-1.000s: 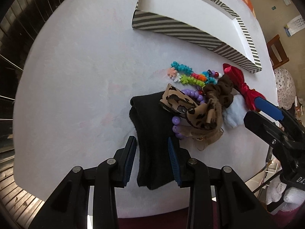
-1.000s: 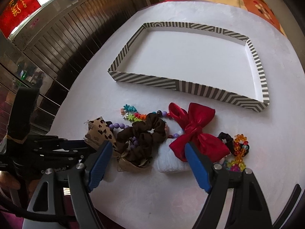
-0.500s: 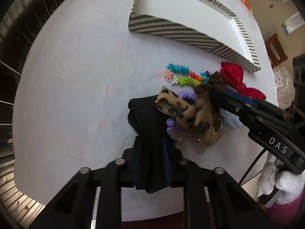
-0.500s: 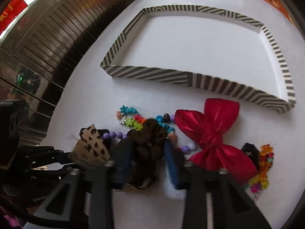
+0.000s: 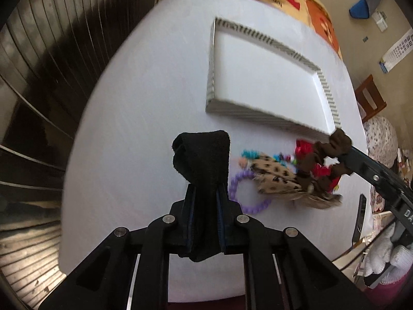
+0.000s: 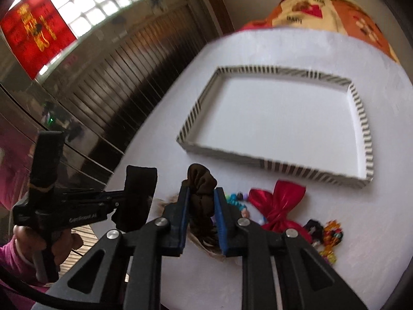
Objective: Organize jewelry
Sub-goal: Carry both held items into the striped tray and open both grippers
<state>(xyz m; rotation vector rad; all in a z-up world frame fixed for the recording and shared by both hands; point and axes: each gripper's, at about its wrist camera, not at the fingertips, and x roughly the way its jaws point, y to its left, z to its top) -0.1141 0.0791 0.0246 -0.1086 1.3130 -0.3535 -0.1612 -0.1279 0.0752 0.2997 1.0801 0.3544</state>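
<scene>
— Left hand-held gripper [image 5: 204,196]: what's in it?

— A folded black cloth band [image 5: 204,155], clamped tight between the blue pads and lifted clear of the white surface [image 5: 144,118]. Its looped end stands up past the fingertips.

— And the right hand-held gripper [image 6: 201,201]?

— Its jaws have just been closing, and they now pinch a dark brown scrunchie [image 6: 201,188] at a narrow gap. The scrunchie bulges above the pads and is raised off the surface too.

— What's left lying down there?

— In the left wrist view, a purple bead bracelet [image 5: 245,196] sits just beside the black band, touching a leopard-print fabric piece [image 5: 276,178]. Small coloured beads [image 5: 249,153] lie beyond it. In the right wrist view, a red satin bow [image 6: 278,206] lies near the striped tray's front wall, with an orange and yellow bead cluster [image 6: 331,235] to its right.

— The tray?

— The striped tray [image 6: 361,121] stands further back on the surface, white inside, with none of the pieces in it.
</scene>
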